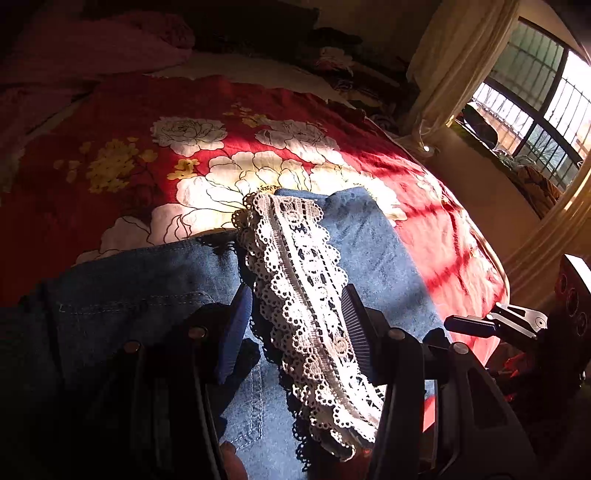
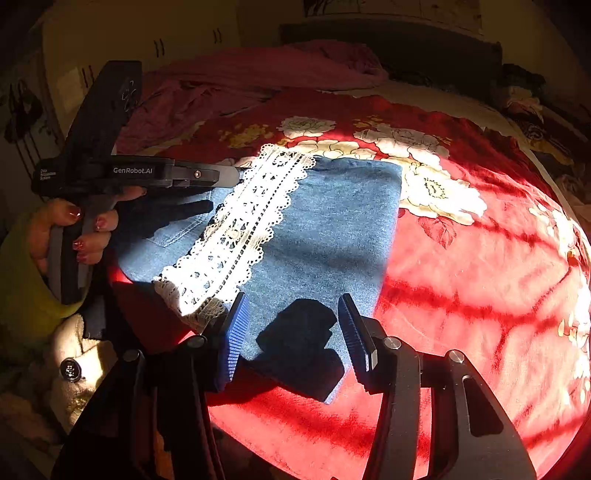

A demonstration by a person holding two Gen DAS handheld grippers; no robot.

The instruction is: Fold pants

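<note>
Pants (image 2: 332,221) folded; both grippers' fingers (image 2: 236,332) apart, seemingly unclamped.

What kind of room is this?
Most likely a bedroom: a bed under a red flowered bedspread, pink bedding heaped at its head, and a curtained window beside it.

A home bedroom: a bed (image 1: 461,236) spread with a red floral quilt (image 2: 461,258), a rumpled pink blanket (image 2: 258,74) near its far edge, a cream curtain (image 1: 454,62) beside a barred window (image 1: 546,107), and pale wardrobe doors (image 2: 155,33) along the wall.
</note>
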